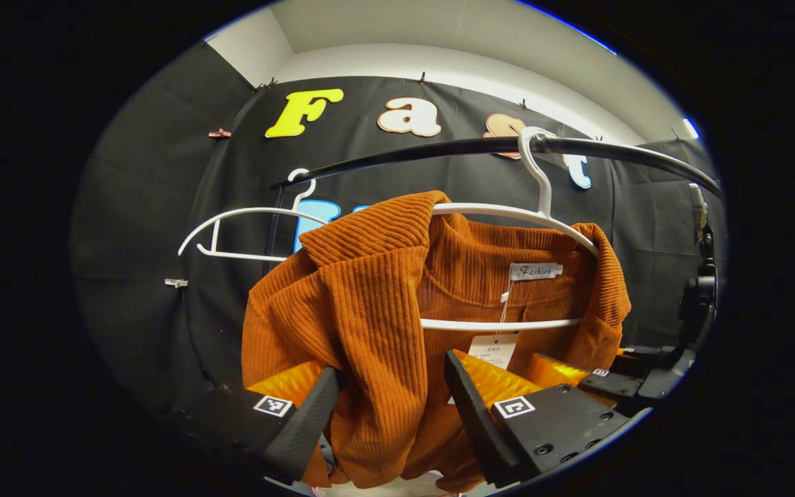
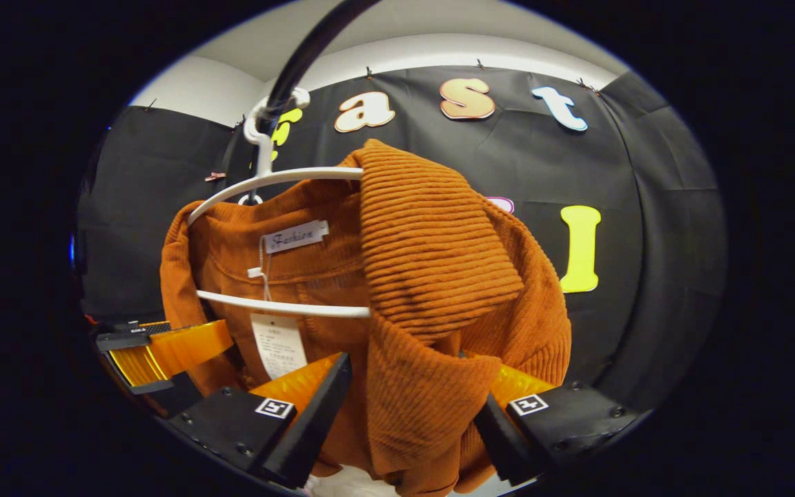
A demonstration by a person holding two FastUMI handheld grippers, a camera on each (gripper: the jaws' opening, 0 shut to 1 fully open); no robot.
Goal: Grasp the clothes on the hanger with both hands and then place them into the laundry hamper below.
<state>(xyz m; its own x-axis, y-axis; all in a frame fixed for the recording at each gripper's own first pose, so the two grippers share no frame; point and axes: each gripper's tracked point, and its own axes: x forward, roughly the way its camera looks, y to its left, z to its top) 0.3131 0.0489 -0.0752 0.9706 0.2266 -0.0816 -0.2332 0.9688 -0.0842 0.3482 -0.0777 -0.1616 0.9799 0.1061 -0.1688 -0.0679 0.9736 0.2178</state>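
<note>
An orange ribbed sweater (image 1: 363,304) is seen draped on a white hanger (image 1: 508,210), whose hook is caught over a black rail (image 1: 480,146) running across the upper part of the left gripper view. A woven neck label and a paper hang tag (image 1: 494,348) are seen inside the collar, the tag dangling below the hanger's lower bar. A second, bare white hanger (image 1: 246,231) is hung farther left on the same rail, against the black cloth wall. In the left gripper view, the left gripper (image 1: 392,407) is held near the bottom of the scene with its fingers spread to either side of a hanging fold of the sweater; cloth lies between them, but whether both fingers press on it cannot be told. The other gripper is seen at the far right edge of that view, just beside the sweater's right shoulder. In the right gripper view, the sweater (image 2: 432,262) is seen from the other side, one shoulder folded up over the hanger (image 2: 280,178) and the rail (image 2: 308,48) rising steeply above. The right gripper (image 2: 415,421) is likewise set astride a drooping part of the sweater, its fingers apart with cloth between them, and a firm grip cannot be confirmed. The left gripper is seen at the lower left of that view, close to the sweater's edge.
</note>
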